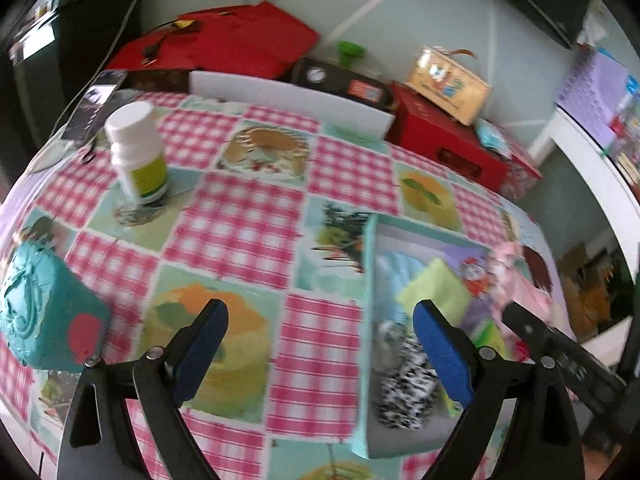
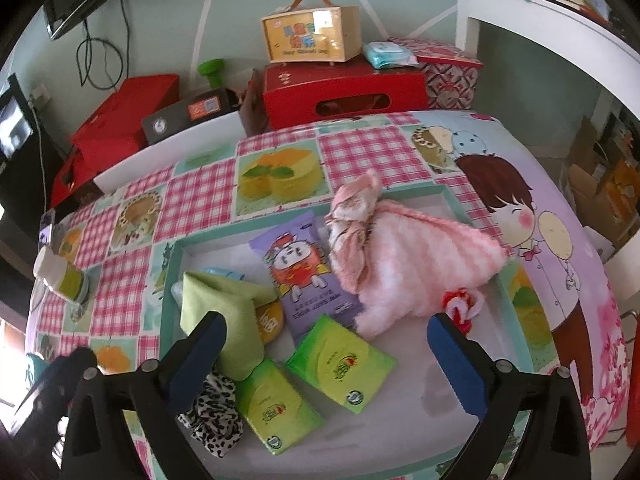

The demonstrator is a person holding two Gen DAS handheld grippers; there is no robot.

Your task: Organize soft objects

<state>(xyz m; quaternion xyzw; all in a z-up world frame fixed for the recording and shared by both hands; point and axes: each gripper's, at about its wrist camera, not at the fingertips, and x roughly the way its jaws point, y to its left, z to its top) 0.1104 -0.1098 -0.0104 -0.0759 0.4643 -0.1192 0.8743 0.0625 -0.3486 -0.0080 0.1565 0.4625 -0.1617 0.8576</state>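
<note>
Left hand-held gripper (image 1: 320, 344): jaws spread wide, nothing between the blue pads; it hangs over the checked cloth of the table (image 1: 240, 232), just left of the tray's near-left wall.
Right hand-held gripper (image 2: 326, 354): jaws wide apart, empty, poised above the tray's near half over the two green packets.
Tray (image 2: 404, 191): shallow, teal-rimmed, white floor, lying flat on the table; it holds all the soft things listed below.
Pink striped cloth (image 2: 416, 264): bunched, long axis running from the tray's far middle down toward its right wall; the knotted narrow end points away from the camera, the wide end fans rightward.
Purple packet (image 2: 308, 272): flat, long axis near-to-far, print upside down to the right wrist view.
Green folded cloth (image 2: 224, 312): draped at the left side, fold peak pointing to the far-left corner.
Green packets (image 2: 340, 364): two, flat, side by side, both angled diagonally.
Leopard-print scrunchie (image 2: 216, 412): near-left corner.
Red-and-white scrunchie (image 2: 460, 304): touching the pink cloth's near edge.
White bottle (image 1: 138, 152): upright on the table, well apart from the tray.
Teal object (image 1: 44, 308): table's left edge, blurred.
</note>
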